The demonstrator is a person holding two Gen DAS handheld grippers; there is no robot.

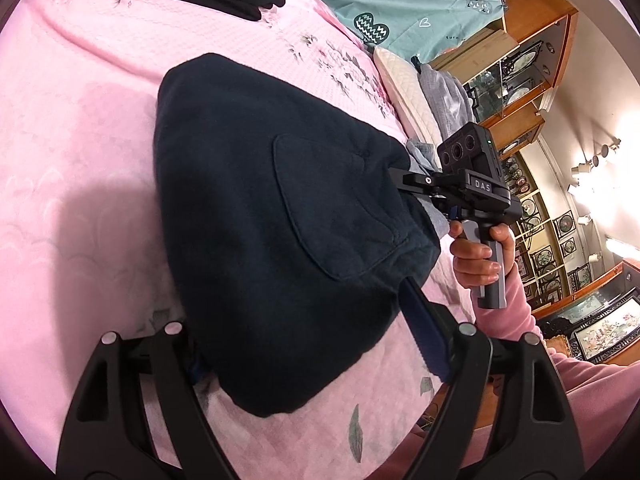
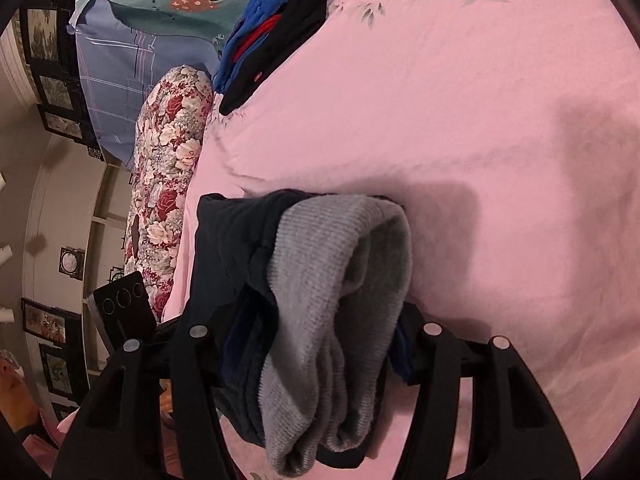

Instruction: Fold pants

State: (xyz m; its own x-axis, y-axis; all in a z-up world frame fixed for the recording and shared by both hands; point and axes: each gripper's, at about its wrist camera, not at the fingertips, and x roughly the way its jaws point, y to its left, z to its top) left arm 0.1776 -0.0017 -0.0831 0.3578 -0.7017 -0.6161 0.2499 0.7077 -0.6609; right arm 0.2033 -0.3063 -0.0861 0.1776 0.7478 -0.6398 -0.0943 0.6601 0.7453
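The pants are held above the pink bedspread as a thick, already doubled bundle, a back pocket facing up in the left view. In the right view the grey ribbed waistband hangs out of the dark fleece, folded over on itself. The bundle appears to be carried by both ends so that the layers are kept together while it is moved or laid down; a single grip would probably let the fold drop open.

The left gripper is set around one end of the bundle, its jaws fairly wide with thick cloth filling the gap; one blue pad is seen pressed against the fabric. The right gripper is likewise clamped on the waistband end, jaws parted only as far as the bulk of cloth demands. It is also seen in the left view, held by a hand in a pink sleeve at the far edge of the pants.

A stack of folded clothes lies well apart near the head of the bed, beside a floral pillow; judged from this, the bundle is likely meant for that stack.
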